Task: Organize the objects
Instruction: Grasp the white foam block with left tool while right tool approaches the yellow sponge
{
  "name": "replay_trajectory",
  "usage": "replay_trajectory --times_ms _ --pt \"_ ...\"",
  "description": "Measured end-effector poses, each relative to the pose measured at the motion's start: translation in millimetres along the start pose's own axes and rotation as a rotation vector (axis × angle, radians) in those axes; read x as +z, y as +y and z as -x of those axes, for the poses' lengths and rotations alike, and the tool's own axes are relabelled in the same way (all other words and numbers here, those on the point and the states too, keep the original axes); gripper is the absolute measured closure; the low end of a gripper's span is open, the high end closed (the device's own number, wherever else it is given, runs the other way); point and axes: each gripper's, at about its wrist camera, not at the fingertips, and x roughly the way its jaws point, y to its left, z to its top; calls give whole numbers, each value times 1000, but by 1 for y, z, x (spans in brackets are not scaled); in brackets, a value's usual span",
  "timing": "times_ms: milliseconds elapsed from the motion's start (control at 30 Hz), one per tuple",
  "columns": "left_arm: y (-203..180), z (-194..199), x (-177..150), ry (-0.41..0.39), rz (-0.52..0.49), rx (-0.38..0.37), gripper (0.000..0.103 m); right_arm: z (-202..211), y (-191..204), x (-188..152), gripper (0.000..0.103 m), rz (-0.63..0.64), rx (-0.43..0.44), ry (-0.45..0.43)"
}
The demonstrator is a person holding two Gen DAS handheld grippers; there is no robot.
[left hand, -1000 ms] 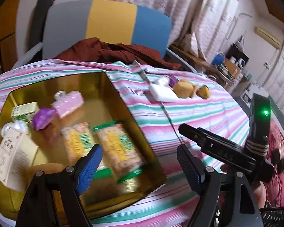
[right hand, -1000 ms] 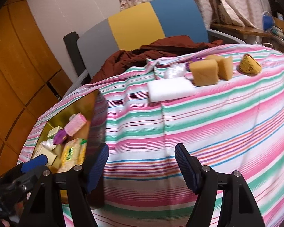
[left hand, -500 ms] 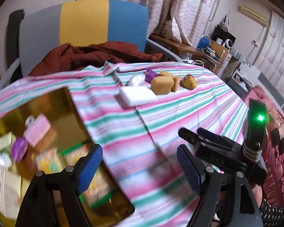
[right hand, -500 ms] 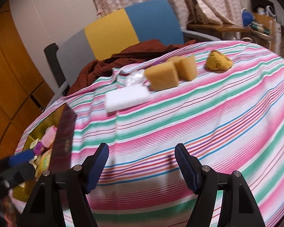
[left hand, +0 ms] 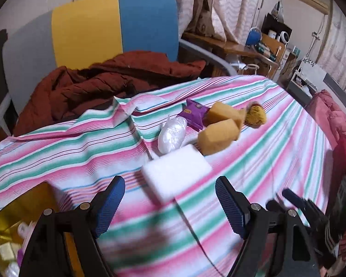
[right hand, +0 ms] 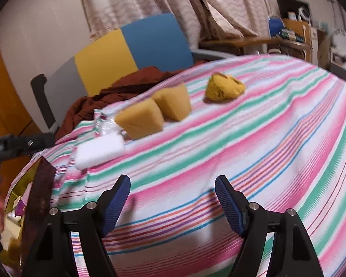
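Left hand-held gripper (left hand: 170,210): released, nothing between its jaws; it hangs above the striped tabletop (left hand: 276,143).
Right hand-held gripper (right hand: 173,204): jaws opening, with nothing between them, only bare cloth below.
Risk, pad: the white pad (left hand: 176,170) looks soft and wider than it is thick; a closing from too high may pinch only its top edge and let it flop out.
Risk, cloth: the cloth is loose and rucked just beyond the pad, so low fingers could snag a fold and drag the whole cluster.
Risk, crowding: a clear bag (left hand: 171,132) and a sponge (left hand: 218,136) lie just beside the pad and could be shoved aside.
Risk, arms: both tools point toward the same cluster and might collide.
Pad from left: just ahead, centred between the jaws, apart from them.
Pad from right: ahead, far to the left (right hand: 99,150).
Tin (left hand: 16,226): below and left of the left tool, already holding packets.
Farther out: second sponge (right hand: 173,102), purple packet (left hand: 193,113), yellow lump (right hand: 225,87).
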Motion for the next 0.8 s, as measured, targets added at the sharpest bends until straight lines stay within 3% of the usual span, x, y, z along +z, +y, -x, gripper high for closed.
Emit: replay_trajectory --times_ms 400,633,800 --pt "-7 -85 21 152 -122 39 21 -9 -7 -7 26 -22 -10 12" --pt "-5 -74 -4 222 22 -80 21 -9 -7 -8 26 -24 -8 3" --pt "-28 -60 -24 239 -17 -188 21 -8 -7 -9 26 -25 -7 0"
